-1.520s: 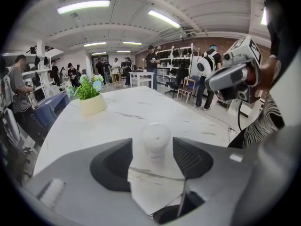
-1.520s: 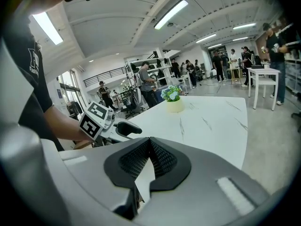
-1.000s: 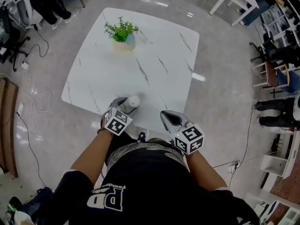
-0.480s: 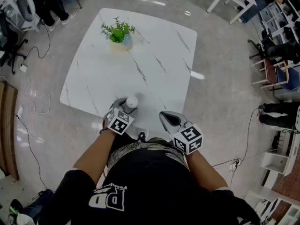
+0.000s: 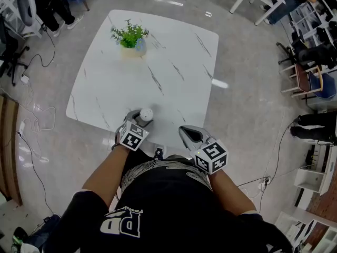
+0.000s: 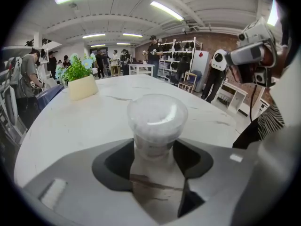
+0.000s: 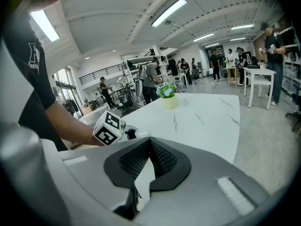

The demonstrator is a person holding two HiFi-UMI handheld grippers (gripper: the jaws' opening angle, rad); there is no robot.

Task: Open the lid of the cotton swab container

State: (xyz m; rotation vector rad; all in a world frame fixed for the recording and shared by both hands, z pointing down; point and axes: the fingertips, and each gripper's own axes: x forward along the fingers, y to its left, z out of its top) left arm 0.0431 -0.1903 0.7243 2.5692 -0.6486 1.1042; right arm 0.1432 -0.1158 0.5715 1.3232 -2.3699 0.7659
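Little has changed over the last sec: apart from a slight drift of the head view, both tongs sit where they were. Left tongs point(image 5: 140, 118) stay clamped on the body of the cotton swab container point(image 6: 157, 142). It stands upright on the bench point(image 5: 158, 62) near the front edge, its frosted body pinched btw. the two dark pads. Its translucent lid point(image 6: 157, 113) pokes up just above them, still seated, no gap showing at the rim. Nothing else is near those tongs; the potted plant point(image 5: 130, 37) is well beyond them at the far side of the bench. Right tongs point(image 5: 191, 134) remain fully shut w/ nothing btw. the jaws. They hover at the bench's front edge, well to the right of the left tongs and apart from the container, no closer to the lid than before. Meaning for the task: the bracing grip looks set, but the opening itself hasn't begun. Prob. next the right tongs need to part and cross over to the lid, w/ the left ones keeping the container from tipping or sliding.
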